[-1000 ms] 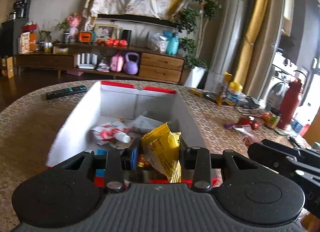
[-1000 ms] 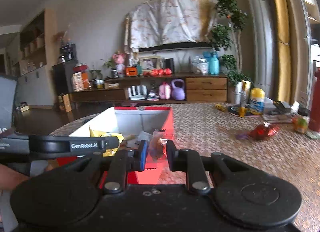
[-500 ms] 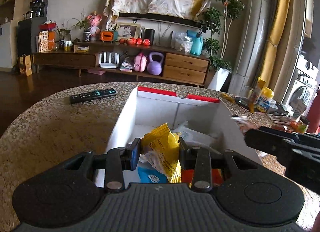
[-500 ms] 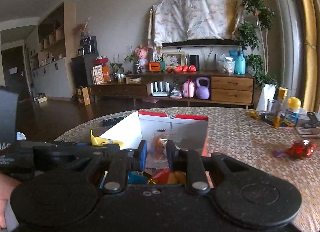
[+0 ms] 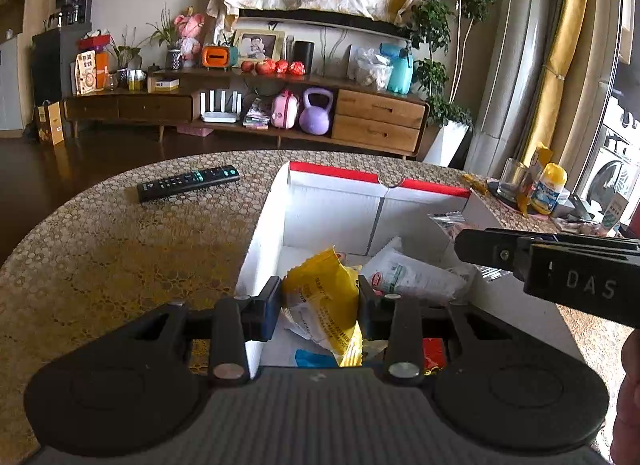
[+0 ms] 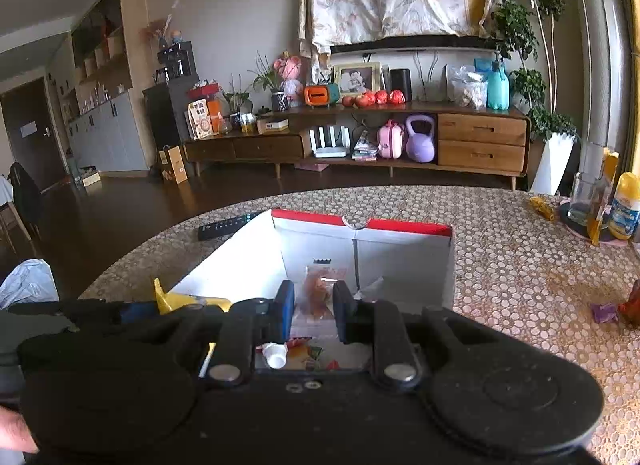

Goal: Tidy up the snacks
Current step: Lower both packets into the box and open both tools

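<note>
yellow snack packet [image 5: 324, 297], white box [image 5: 332, 209] with a red rim, gold honeycomb-pattern worktop [image 5: 120, 249], black remote [image 5: 188, 188]

Place: a home living room with a dining table [image 5: 100, 249] standing in the foreground.
Wall side: a long wooden sideboard [image 6: 480, 141] is running along the far wall, with a framed photo [image 6: 356, 79], a plush toy [image 6: 290, 77] and potted plants [image 6: 520, 37] sitting on and beside it.
Household clutter: a purple kettlebell [image 5: 316, 111], a white router [image 5: 220, 105] and a small pink case [image 5: 285, 115] are sitting on its lower shelf.
Table: a TV remote [image 5: 188, 187] is lying on the patterned tablecloth.
Edge of room: a washing machine [image 5: 612, 173] is showing at the right, and grey cabinets [image 6: 108, 137] are lining the left wall.
</note>
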{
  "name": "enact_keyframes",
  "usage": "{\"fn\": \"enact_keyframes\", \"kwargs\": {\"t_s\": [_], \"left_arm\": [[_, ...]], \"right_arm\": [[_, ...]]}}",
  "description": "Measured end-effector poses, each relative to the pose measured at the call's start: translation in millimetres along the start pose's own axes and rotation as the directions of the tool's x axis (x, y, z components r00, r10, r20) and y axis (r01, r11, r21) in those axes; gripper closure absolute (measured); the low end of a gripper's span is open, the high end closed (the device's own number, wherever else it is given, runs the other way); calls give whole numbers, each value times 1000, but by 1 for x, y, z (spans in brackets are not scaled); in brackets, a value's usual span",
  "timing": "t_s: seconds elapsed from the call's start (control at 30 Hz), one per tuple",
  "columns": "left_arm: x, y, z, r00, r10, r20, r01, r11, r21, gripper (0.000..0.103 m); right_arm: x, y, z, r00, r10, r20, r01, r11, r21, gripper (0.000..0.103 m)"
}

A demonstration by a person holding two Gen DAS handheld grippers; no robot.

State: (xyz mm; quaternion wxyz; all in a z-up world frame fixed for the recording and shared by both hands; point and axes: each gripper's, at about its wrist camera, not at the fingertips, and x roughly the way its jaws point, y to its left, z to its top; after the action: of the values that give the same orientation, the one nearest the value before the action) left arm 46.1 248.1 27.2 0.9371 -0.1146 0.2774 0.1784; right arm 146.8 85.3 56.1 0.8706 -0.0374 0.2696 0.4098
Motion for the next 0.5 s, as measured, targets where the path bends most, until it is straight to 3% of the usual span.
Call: {"fn": "enact_keyframes", "kwargs": {"t_s": [0.5], "left_arm": [[9,-3,2,1000,-4,-10,4,1000,18,64]], "right_arm": [[11,-2,1,999,-21,-36,21,1000,3,83]]}}
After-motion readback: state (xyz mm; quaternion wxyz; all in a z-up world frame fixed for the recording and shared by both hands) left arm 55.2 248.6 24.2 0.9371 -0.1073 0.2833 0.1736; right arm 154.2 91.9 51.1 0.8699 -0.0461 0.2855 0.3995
